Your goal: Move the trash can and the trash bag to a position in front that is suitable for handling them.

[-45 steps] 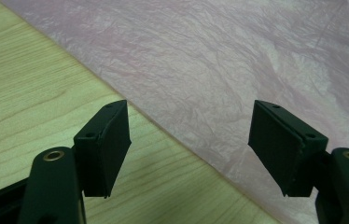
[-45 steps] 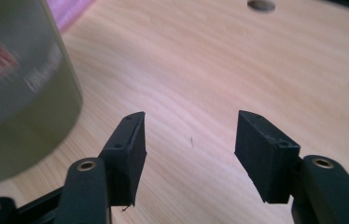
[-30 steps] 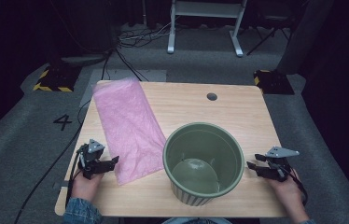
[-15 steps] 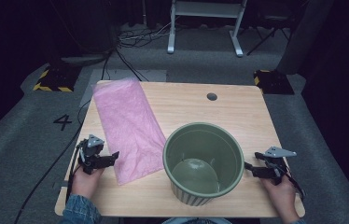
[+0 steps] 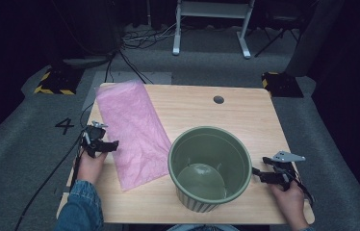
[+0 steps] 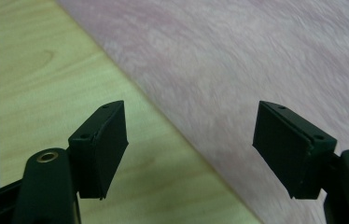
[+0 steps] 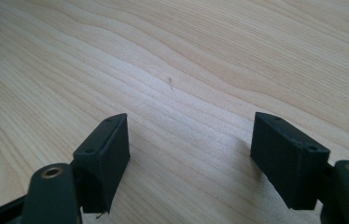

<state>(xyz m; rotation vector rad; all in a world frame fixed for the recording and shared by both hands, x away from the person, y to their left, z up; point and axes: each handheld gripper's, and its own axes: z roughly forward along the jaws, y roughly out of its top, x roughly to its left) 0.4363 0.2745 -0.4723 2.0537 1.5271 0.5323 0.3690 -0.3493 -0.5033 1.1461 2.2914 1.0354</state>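
A round, olive-green pot [image 5: 210, 168] with a thick rolled rim and fine upright ribs on its outer wall stands on the pale wood-grain table [image 5: 245, 115], and everything else can be placed from it. Its inside is smooth and glossy, with a lighter flat floor at the bottom. Just beside the pot, on the side of the person's left hand, lies a long rectangular pink sheet [image 5: 131, 132], thin, matte and slightly crinkled, flat on the table and running slantwise from the far table corner down toward the pot's near side; its nearest corner comes close to the pot wall, though whether they touch I cannot tell. The left tongs [image 5: 112, 144] sit at the sheet's outer long edge, on the side away from the pot, pointing toward it. In the left gripper view the two blocky black pads [image 6: 105, 140] are spread wide, with the sheet's soft, fibrous edge crossing the gap between them and nothing pinched. The right tongs [image 5: 256, 171] lie on the opposite side of the pot, their tips very near its rim. Their jaws have just been opening, and in the right gripper view the flat black pads [image 7: 288, 156] are spread over bare, streaky wood grain with nothing between them, a sliver of the pot's green curve at the upper left corner.
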